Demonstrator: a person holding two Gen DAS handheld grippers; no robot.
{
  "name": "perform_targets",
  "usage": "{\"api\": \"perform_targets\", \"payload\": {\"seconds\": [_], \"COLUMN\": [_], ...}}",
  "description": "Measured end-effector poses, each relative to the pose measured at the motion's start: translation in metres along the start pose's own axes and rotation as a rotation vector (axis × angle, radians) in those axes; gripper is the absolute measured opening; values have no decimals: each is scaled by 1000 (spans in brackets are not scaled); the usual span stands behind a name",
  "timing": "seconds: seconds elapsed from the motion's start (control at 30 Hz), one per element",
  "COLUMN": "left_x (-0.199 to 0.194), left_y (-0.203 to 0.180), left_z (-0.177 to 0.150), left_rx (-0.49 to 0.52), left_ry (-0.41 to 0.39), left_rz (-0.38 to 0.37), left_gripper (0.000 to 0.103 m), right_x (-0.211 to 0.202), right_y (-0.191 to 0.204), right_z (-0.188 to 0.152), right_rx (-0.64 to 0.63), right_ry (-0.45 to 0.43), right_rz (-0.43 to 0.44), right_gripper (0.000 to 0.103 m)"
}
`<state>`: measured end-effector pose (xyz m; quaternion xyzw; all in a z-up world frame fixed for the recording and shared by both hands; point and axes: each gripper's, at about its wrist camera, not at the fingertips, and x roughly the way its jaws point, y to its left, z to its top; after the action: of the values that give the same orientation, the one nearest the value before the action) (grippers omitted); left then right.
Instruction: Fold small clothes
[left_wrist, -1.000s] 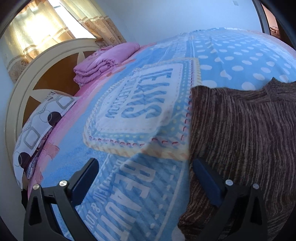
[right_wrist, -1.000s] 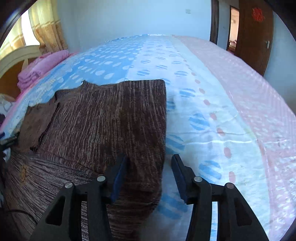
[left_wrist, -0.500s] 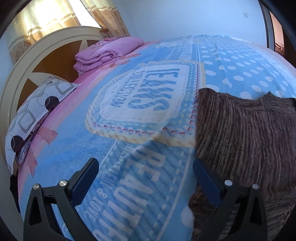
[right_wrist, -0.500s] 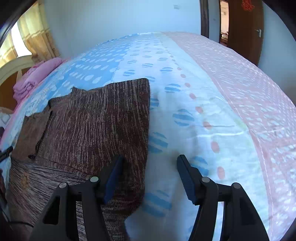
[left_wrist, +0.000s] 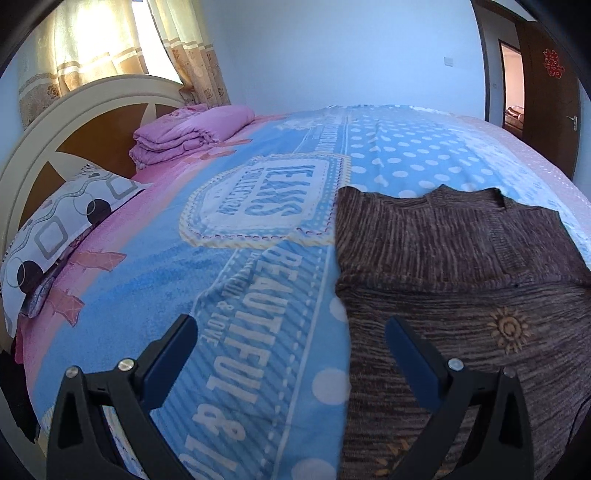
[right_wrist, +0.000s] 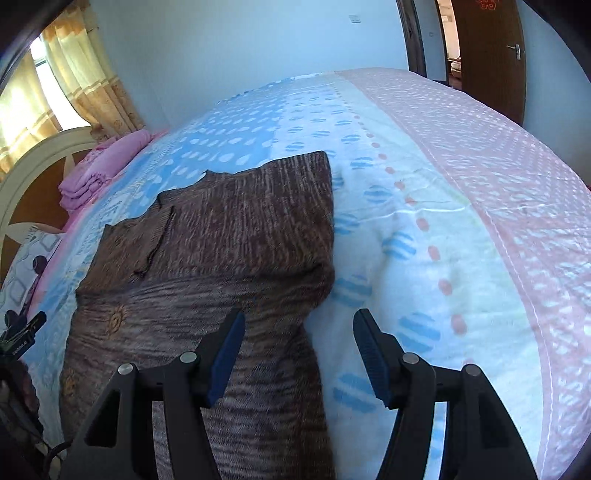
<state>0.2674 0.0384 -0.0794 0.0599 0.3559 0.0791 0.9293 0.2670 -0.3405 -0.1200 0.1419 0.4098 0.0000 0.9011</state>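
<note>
A brown striped knit sweater (left_wrist: 461, 258) lies flat on the blue patterned bedspread (left_wrist: 258, 280), its upper half folded over the lower part, which carries sun motifs. My left gripper (left_wrist: 291, 336) hovers open and wide above the sweater's left edge, one finger over the bedspread and the other over the knit, holding nothing. In the right wrist view the sweater (right_wrist: 221, 240) fills the left centre. My right gripper (right_wrist: 299, 332) stands open over the sweater's right edge with nothing pinched between its pads.
A folded pink quilt (left_wrist: 184, 136) and a patterned pillow (left_wrist: 55, 229) lie by the curved headboard (left_wrist: 74, 110) at the left. A brown door (right_wrist: 491, 55) stands at the back right. The bedspread's pale and pink part (right_wrist: 480, 221) stretches right of the sweater.
Both grippers have drawn back and up from the sweater, so more of it shows. The right jaws spread wider and no longer straddle the sweater's edge closely.
</note>
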Motion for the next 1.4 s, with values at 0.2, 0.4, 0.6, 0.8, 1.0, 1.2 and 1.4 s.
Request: {"api": "perform_targets", "payload": {"seconds": [0.2, 0.4, 0.6, 0.8, 1.0, 1.2, 1.4], "left_x": [-34, -62, -83, -100, -110, -100, -89], "left_y": [-2, 0, 4, 10, 13, 9, 11], "left_z": [-26, -58, -90, -117, -140, -161, -177], "left_rx": [28, 61, 90, 94, 96, 66, 12], "left_ry": [-34, -36, -13, 31, 84, 192, 287], "left_rz": [-46, -69, -82, -120, -168, -274, -341], "left_gripper": [103, 103, 103, 103, 97, 64, 52], "right_x": [-24, -43, -58, -72, -84, -93, -97], "right_y": [11, 19, 26, 34, 30, 12, -1], "right_z": [-35, -72, -107, -138, -165, -177, -191], "right_rx": [-48, -67, -89, -134, -132, -86, -55], "right_ry": [29, 61, 88, 128, 132, 128, 138], "right_rz": [17, 47, 64, 70, 52, 28, 21], "right_gripper": [62, 62, 62, 63, 63, 63, 63]}}
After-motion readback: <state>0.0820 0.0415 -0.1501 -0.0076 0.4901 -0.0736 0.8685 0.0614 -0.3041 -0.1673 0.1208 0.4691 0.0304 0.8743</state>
